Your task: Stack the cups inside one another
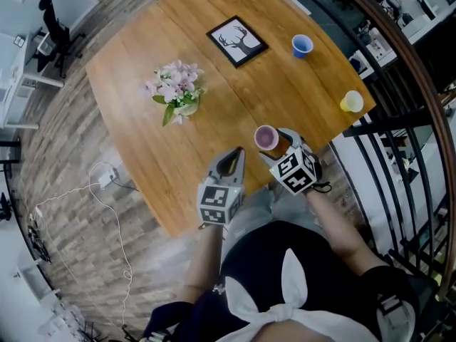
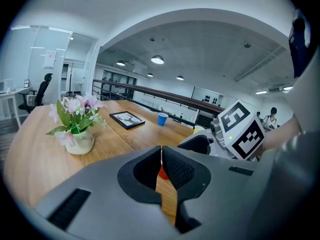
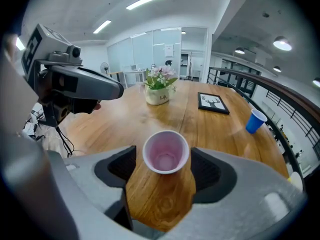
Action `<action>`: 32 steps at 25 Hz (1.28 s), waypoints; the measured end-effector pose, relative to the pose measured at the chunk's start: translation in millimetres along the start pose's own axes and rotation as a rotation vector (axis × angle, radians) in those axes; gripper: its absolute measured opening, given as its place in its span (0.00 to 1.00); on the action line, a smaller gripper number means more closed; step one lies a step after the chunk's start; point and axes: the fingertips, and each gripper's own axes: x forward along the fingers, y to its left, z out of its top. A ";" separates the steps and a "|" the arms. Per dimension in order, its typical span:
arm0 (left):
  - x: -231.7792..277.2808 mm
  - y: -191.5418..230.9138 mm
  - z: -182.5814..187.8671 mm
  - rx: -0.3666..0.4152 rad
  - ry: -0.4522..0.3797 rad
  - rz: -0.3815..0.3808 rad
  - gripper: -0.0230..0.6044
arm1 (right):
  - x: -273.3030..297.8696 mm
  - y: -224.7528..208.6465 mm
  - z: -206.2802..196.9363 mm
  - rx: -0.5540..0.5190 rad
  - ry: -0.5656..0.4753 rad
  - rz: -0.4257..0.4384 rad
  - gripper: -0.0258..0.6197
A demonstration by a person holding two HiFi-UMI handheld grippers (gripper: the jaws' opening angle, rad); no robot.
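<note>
A red cup (image 1: 266,138) with a pale pink inside (image 3: 166,151) stands upright near the front edge of the wooden table (image 1: 142,134). My right gripper (image 3: 164,160) (image 1: 275,144) is open, one jaw on either side of this cup, with small gaps between pads and cup wall. My left gripper (image 1: 235,154) (image 2: 161,151) is shut and empty, just left of the cup; a sliver of the red cup (image 2: 163,173) shows behind its jaws. A blue cup (image 1: 302,45) (image 3: 255,120) and a yellow cup (image 1: 351,102) stand apart at the table's far right.
A vase of pink flowers (image 1: 177,91) (image 3: 160,86) stands mid-table. A framed deer picture (image 1: 237,40) (image 3: 213,103) lies beyond it. A black railing (image 1: 399,162) runs along the table's right side. A white cable (image 1: 107,180) lies on the floor at the left.
</note>
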 end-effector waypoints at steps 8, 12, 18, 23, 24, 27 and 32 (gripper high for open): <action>3.1 6.4 -8.4 -0.021 0.022 0.019 0.08 | 13.9 -2.0 -3.8 -0.013 0.025 0.016 0.56; 4.3 9.0 -8.9 -0.023 0.024 0.023 0.08 | 14.8 -3.4 -1.4 -0.017 0.018 0.019 0.52; 4.6 12.1 -8.7 -0.029 0.025 0.027 0.08 | 13.6 -6.4 1.8 -0.008 0.005 0.016 0.52; 5.0 12.1 -3.6 -0.030 0.023 0.031 0.08 | 5.3 -11.9 9.5 -0.007 -0.012 0.013 0.52; 5.2 11.8 -1.9 -0.029 0.021 0.033 0.08 | 2.4 -14.0 12.0 -0.006 -0.019 0.011 0.52; 8.4 9.7 4.5 -0.030 0.012 0.034 0.08 | -7.1 -23.5 20.9 -0.003 -0.041 0.002 0.52; 17.0 3.6 17.1 -0.028 -0.003 0.037 0.08 | -24.5 -43.7 36.4 -0.014 -0.084 -0.024 0.52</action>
